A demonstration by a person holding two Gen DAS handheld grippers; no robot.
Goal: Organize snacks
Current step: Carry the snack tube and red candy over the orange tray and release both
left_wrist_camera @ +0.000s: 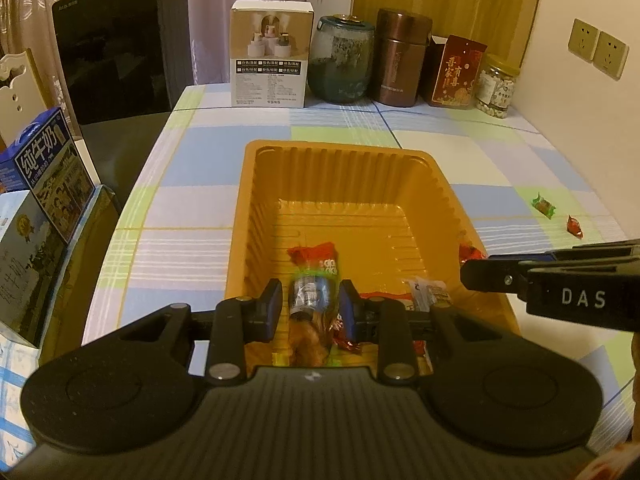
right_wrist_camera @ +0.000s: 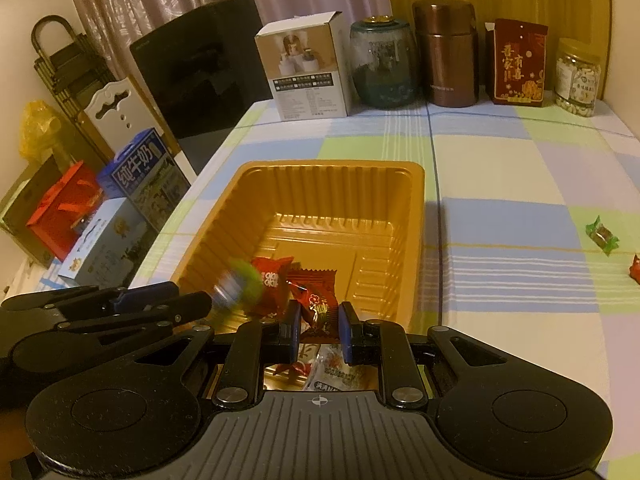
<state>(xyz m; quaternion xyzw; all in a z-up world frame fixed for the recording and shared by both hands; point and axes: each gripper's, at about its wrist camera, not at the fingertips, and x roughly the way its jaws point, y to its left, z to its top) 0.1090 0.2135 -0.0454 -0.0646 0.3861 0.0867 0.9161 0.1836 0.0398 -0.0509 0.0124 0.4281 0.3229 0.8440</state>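
Observation:
An orange plastic tray [left_wrist_camera: 244,216] [right_wrist_camera: 416,216] sits on the checked tablecloth and holds several wrapped snacks. My left gripper [left_wrist_camera: 310,306] hovers over the tray's near end with its jaws apart. A blurred blue and green wrapped snack [left_wrist_camera: 310,294] [right_wrist_camera: 236,284] is between them, free of both pads. My right gripper [right_wrist_camera: 320,330] is over the tray's near right corner, jaws apart around a dark red snack packet [right_wrist_camera: 318,306]; I cannot tell whether the pads touch it. A green candy [left_wrist_camera: 543,205] [right_wrist_camera: 601,235] and a red candy [left_wrist_camera: 574,226] [right_wrist_camera: 636,266] lie on the cloth to the right.
Along the back wall stand a white box [left_wrist_camera: 272,56], a glass jar [left_wrist_camera: 342,60], a brown canister [left_wrist_camera: 402,58], a red packet [left_wrist_camera: 458,70] and a nut jar [left_wrist_camera: 496,86]. Milk cartons [left_wrist_camera: 40,164] and a black appliance [left_wrist_camera: 120,40] stand at the left.

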